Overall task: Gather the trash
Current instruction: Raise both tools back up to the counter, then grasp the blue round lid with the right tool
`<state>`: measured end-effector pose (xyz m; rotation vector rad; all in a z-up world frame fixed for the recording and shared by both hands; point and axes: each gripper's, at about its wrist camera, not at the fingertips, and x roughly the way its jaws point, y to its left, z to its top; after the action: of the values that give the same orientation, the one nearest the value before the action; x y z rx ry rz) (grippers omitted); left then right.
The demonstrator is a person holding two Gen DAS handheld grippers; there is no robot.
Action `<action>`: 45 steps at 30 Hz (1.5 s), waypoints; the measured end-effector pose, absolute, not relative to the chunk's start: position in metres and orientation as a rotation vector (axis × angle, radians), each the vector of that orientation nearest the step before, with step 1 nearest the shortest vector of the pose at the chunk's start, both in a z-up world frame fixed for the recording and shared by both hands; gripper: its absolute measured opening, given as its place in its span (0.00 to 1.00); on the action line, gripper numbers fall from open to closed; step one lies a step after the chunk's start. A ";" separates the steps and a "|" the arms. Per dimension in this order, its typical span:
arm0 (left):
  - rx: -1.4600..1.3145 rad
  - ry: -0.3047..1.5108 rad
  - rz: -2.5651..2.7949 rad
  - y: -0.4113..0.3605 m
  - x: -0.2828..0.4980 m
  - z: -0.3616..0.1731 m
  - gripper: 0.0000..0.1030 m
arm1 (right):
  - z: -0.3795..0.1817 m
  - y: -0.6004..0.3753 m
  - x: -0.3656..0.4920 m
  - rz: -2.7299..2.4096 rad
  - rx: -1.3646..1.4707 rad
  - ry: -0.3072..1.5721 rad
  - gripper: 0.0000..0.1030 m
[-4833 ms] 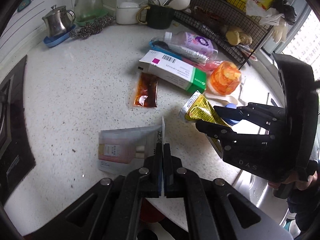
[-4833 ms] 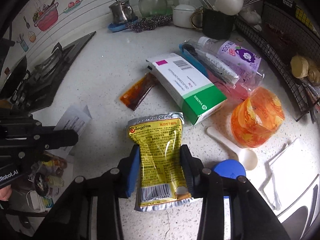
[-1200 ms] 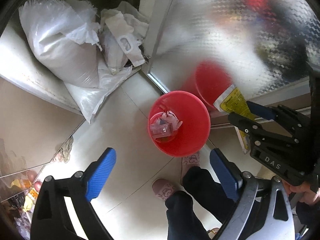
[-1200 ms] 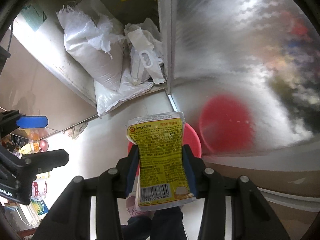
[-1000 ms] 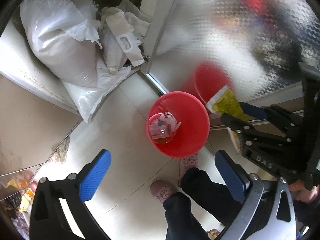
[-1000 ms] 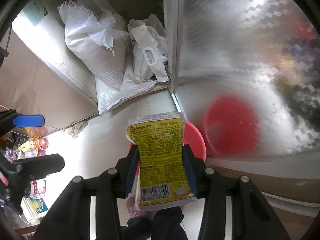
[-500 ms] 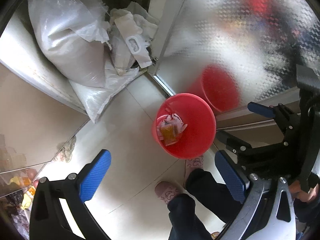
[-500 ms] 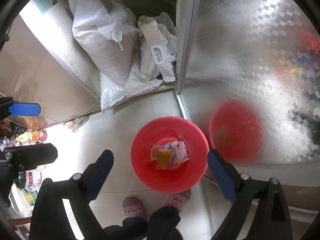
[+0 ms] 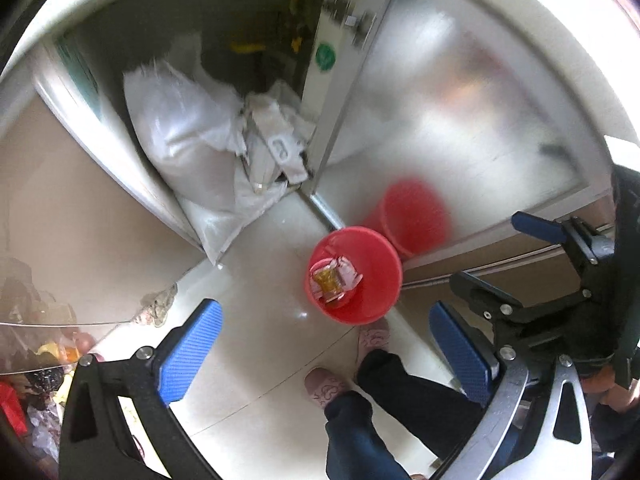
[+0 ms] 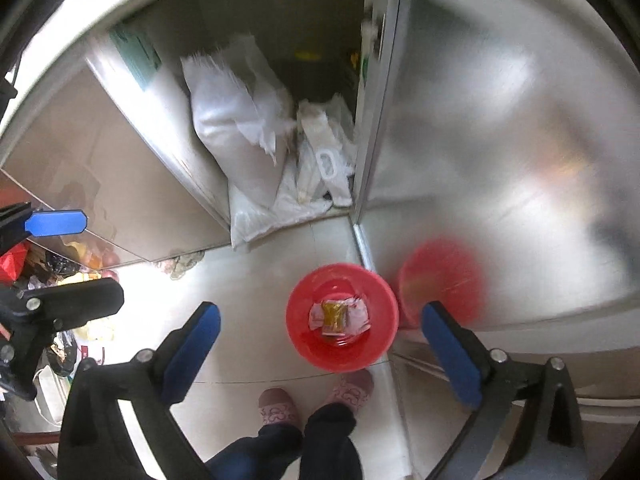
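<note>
A red bin (image 9: pixel 390 280) (image 10: pixel 298 320) stands on the pale floor tiles below both grippers. Inside it lie a yellow packet (image 9: pixel 326 278) (image 10: pixel 335 314) and pinkish white wrappers (image 9: pixel 347 270). My left gripper (image 9: pixel 324 344) is open high above the bin, with nothing between its blue pads. My right gripper (image 10: pixel 320 344) hangs over the bin too; its jaws are opening and hold nothing. Each gripper shows at the edge of the other's view: the right gripper (image 9: pixel 516 260) at the right, the left gripper (image 10: pixel 60 260) at the left.
White sacks (image 9: pixel 188 140) (image 10: pixel 236 128) are piled in the corner behind the bin. A frosted door (image 10: pixel 500 160) beside it mirrors the bin as a red blur. A person's slippers (image 10: pixel 276 402) and dark trouser legs stand just before the bin. Cluttered bags (image 9: pixel 36 368) lie lower left.
The right gripper let go of the yellow packet, which now lies in the bin, and its jaws spread wide. Both grippers rose, so the bin looks smaller.
</note>
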<state>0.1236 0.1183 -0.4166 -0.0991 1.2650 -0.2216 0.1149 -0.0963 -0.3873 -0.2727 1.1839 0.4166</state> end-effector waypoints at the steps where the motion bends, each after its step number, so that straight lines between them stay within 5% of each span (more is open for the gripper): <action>1: -0.098 1.250 -0.222 0.117 0.121 -0.402 1.00 | -0.372 -0.096 0.112 0.415 -0.288 1.169 0.99; 24: -0.105 0.953 -0.259 0.077 0.121 -0.119 1.00 | -0.091 -0.152 0.110 0.359 -0.174 0.867 1.00; 35: -0.057 0.888 -0.293 0.040 0.192 -0.073 1.00 | -0.051 -0.190 0.167 0.280 -0.112 0.810 1.00; 45: -0.004 0.942 -0.303 -0.010 0.304 -0.091 1.00 | -0.065 -0.222 0.268 0.303 -0.088 0.844 1.00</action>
<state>0.3037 -0.0100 -0.0912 -0.0043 0.9419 -0.3027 0.2678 -0.2222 -0.0651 -0.0877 0.8438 0.3035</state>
